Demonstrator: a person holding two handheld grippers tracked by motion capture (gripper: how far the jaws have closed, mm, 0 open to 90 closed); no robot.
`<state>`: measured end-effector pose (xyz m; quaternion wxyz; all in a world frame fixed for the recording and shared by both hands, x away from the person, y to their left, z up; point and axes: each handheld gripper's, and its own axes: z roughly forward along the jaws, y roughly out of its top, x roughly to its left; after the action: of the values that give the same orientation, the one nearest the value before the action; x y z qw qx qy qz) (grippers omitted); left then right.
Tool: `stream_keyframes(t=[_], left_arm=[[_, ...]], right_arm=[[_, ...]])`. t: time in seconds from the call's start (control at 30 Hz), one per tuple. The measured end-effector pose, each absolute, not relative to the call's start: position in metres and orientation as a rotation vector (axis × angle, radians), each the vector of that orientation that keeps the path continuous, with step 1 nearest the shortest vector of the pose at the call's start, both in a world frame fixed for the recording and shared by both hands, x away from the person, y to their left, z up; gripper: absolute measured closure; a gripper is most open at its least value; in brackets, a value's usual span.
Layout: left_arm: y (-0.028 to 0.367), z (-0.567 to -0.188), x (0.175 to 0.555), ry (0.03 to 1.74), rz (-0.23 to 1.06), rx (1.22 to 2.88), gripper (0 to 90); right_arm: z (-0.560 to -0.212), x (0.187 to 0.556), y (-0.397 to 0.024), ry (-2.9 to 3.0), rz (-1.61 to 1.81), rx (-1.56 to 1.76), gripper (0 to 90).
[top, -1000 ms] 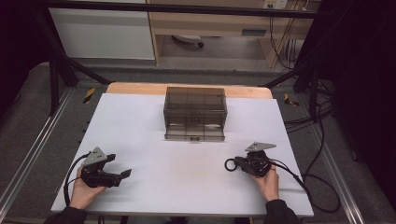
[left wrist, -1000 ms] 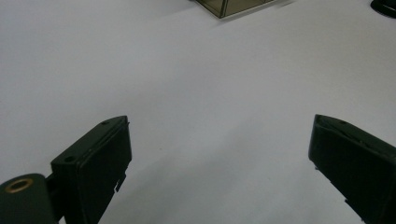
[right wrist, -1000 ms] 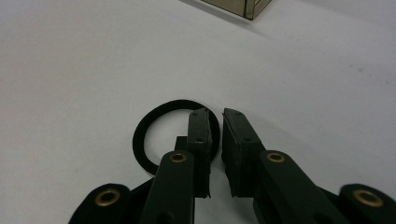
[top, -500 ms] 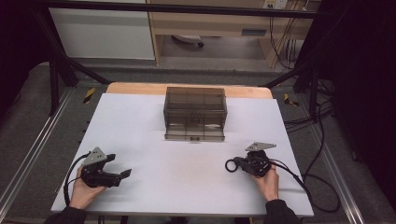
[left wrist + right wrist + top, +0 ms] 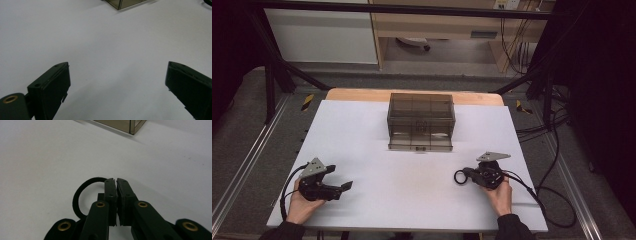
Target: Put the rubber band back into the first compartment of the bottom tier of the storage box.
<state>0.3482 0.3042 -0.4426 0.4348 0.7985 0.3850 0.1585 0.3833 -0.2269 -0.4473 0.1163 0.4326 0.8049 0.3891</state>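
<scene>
right claw [image 5: 116, 181] is pressed together on a black ring [image 5: 79, 195], resting on the table [image 5: 412, 195] near you. left claw [image 5: 346, 186] is spread, empty. the brown box [image 5: 421, 120] sits well apart, so you have grasped but delivered nothing.

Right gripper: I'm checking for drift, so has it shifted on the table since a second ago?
No. In the high view the right gripper sits at the same spot relative to the smoky box.
</scene>
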Motion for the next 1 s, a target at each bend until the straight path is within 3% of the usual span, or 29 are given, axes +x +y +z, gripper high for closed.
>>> stream_keyframes(t=[1.0], left_arm=[[0.305, -0.443, 0.348, 0.959, 0.398, 1.991, 5.6]], right_arm=[[-0.427, 0.374, -0.224, 2.318, 1.215, 1.209, 87.5]])
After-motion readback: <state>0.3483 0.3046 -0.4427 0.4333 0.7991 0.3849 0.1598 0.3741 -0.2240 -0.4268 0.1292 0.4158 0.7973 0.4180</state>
